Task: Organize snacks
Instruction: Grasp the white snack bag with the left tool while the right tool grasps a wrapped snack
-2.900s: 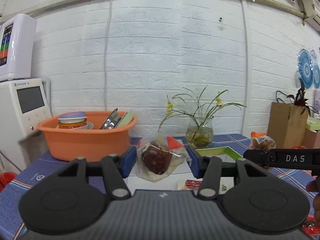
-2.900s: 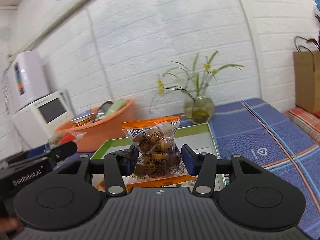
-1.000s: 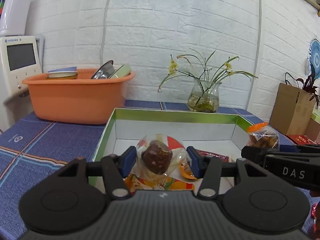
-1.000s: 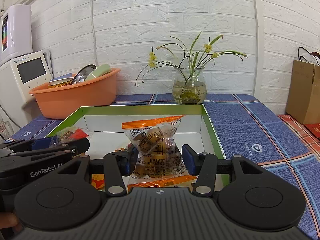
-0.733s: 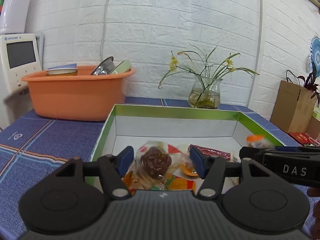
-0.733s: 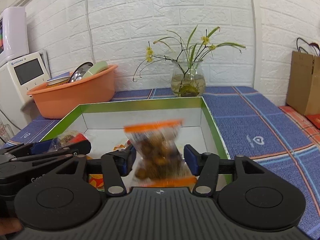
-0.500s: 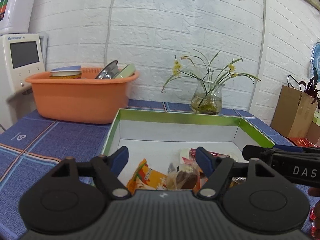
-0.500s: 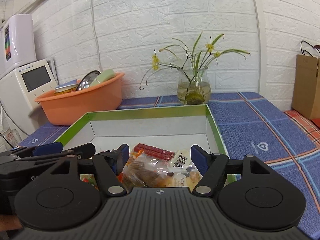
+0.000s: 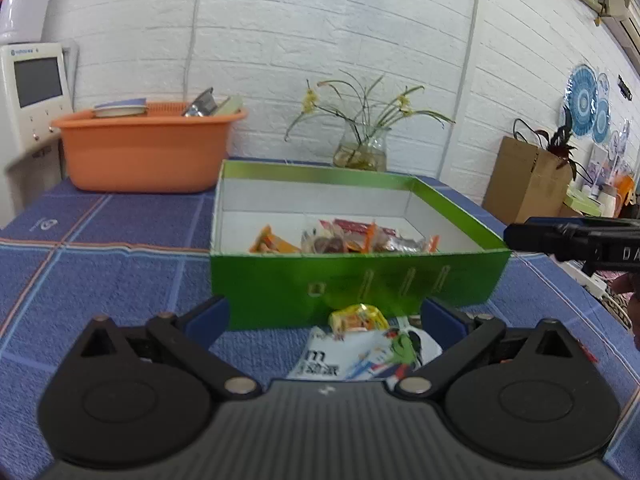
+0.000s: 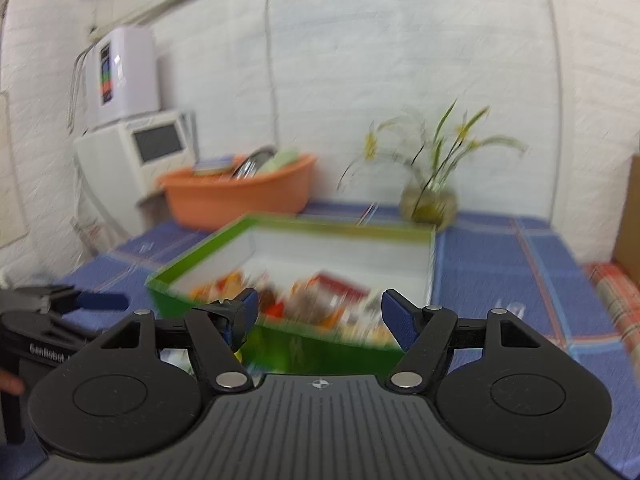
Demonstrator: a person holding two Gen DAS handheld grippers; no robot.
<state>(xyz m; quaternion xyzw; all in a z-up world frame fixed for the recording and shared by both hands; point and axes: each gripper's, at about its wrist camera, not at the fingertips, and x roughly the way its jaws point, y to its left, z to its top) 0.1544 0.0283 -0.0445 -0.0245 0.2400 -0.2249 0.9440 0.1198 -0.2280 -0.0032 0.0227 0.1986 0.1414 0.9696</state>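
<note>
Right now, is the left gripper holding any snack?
No, the left gripper is open and empty, with a white snack packet lying on the tablecloth before the green box.

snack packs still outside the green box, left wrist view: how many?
2 visible: a small yellow pack against the green box front wall, and a white pack just nearer, between the open left hand-held gripper fingers. More may be hidden behind the gripper body.
</note>
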